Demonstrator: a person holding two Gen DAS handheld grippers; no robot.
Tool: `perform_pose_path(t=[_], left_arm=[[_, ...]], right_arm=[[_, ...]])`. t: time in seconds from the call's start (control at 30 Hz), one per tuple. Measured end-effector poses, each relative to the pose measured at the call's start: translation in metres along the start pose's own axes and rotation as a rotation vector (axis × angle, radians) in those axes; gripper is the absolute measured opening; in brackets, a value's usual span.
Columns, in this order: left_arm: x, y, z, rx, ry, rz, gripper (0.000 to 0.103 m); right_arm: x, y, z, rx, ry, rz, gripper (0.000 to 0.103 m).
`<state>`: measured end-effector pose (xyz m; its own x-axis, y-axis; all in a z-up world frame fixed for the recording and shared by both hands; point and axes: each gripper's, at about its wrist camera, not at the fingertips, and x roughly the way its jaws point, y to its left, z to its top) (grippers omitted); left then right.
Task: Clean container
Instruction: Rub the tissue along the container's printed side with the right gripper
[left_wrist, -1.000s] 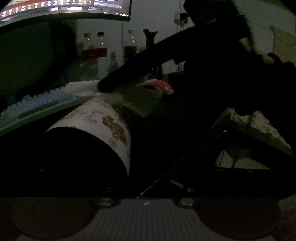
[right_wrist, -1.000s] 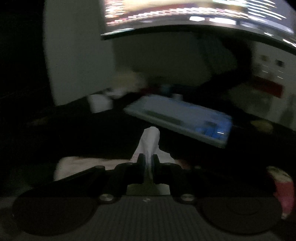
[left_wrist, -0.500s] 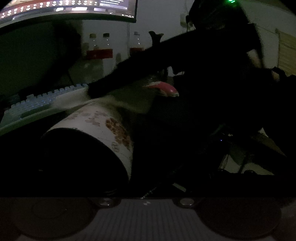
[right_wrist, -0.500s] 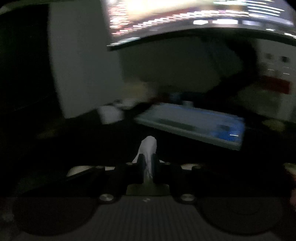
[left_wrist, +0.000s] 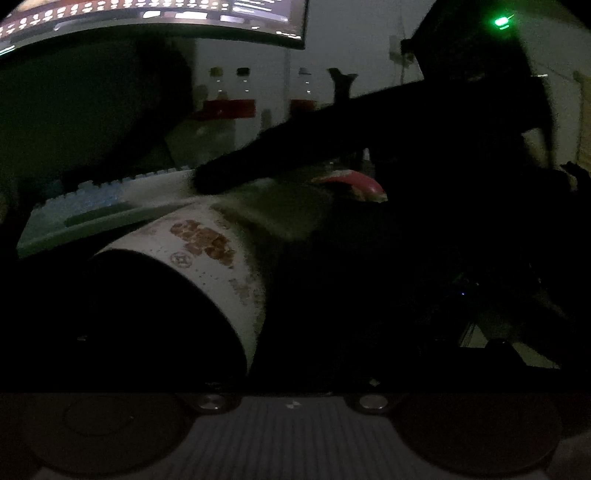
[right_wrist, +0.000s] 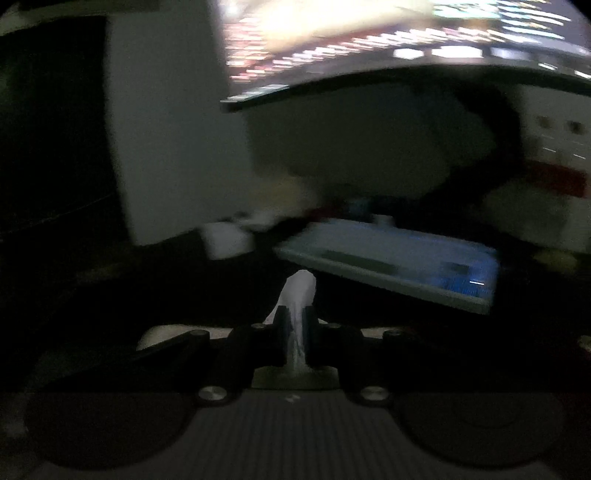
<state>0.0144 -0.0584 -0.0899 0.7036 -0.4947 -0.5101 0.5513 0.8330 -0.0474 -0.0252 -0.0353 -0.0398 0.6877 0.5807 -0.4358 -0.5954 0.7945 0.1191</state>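
- Spanning the top of both views, a lit monitor hangs over a very dark desk; in the right wrist view it is smeared by blur across the upper right.
- Right gripper crosses the left wrist view as a black bar from upper right down to centre, its tip sitting just above the container's far end.
- Container: a white cylinder with brown flower print, lying tilted at lower left centre of the left wrist view, its near part lost in black shadow.
- Left gripper: fingers are swallowed by darkness at the bottom of its own view; cannot tell if they are apart or clamped, nor whether they touch the container.
- Keyboard, pale green with a bluish glow, lies behind the container at mid left; in the right wrist view it sits right of centre.
- Cloth: a white wad pinched tight between the right gripper's two black fingers, poking up past the tips at lower centre of that view.
- Bottles with red labels stand against the wall, upper centre.
- Small red-and-white object right of centre; too dim to identify.
- Green LED glows at upper right.
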Motion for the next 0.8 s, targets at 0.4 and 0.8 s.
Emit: perform_pose_path(t=[0.4,0.8], left_arm=[[0.002,0.007,0.000,-0.025,-0.017,0.018,0.103],[0.001,0.024,0.003,-0.098,-0.036,0.008,0.103]], right_arm=[[0.003,0.024,-0.002,-0.017,-0.028,0.101,0.010],[0.015,0.009,-0.001,-0.040,-0.039,-0.109,0.011]])
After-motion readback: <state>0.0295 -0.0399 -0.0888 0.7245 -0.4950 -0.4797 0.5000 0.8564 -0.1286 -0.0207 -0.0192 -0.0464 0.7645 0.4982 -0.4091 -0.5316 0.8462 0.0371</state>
